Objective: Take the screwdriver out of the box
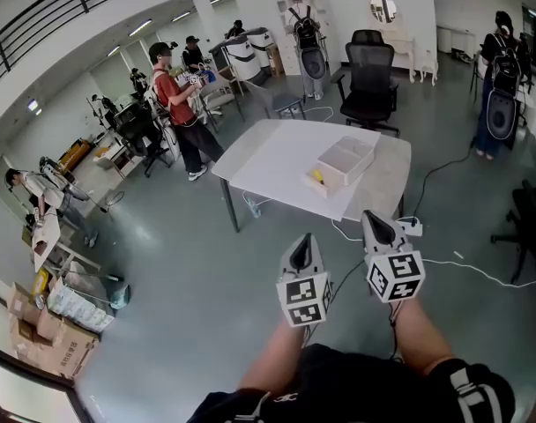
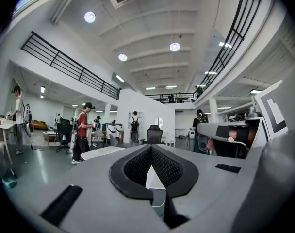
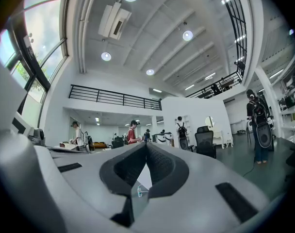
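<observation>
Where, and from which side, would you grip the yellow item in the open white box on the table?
Grip the yellow item, probably the screwdriver's handle, from straight above: it lies low inside the box, whose walls block a sideways reach. Finer shape unclear.

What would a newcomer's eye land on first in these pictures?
Nearest in the head view are two grey hand-held grippers with black-and-white marker cubes, the left gripper and the right gripper, both shut and empty. Ahead of them stands a white rectangular table bearing an open white box with a small yellow item inside. A black office chair stands behind the table.
</observation>
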